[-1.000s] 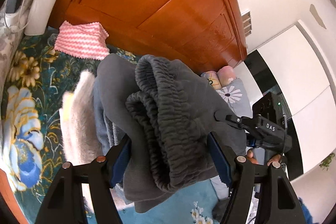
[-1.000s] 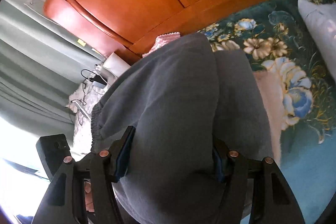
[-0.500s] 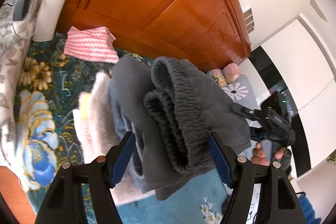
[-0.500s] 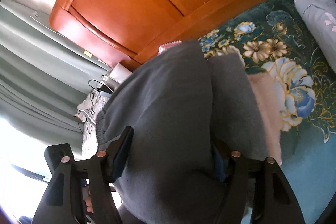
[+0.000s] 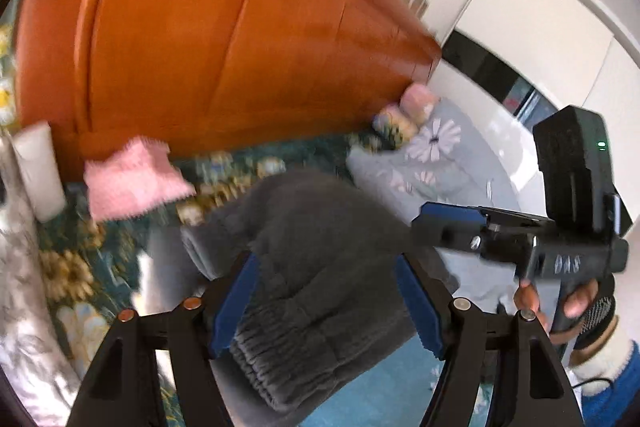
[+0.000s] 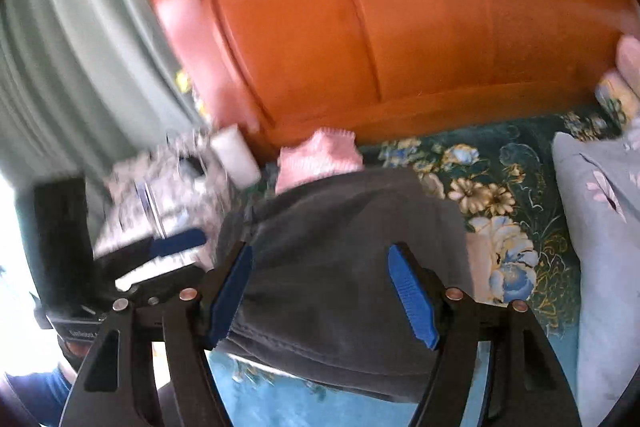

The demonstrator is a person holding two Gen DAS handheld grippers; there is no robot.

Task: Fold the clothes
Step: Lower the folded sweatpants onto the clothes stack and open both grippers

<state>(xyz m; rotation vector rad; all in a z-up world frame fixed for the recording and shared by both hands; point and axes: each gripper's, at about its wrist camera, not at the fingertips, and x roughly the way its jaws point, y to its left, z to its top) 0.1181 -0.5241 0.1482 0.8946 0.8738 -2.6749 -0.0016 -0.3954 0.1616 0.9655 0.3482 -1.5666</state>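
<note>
2 hand-held grippers spread wide around grey sweatpants; ribbed waistband visible only left view.

Orange wooden headboard behind floral bedspread, grey pillow.

faint "das"-like lettering on the right gripper body; rest too blurred

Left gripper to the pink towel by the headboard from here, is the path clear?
Probably not directly. The left gripper has the dark grey garment bunched between its fingers, and the pink towel lies beyond it, apart.
</note>
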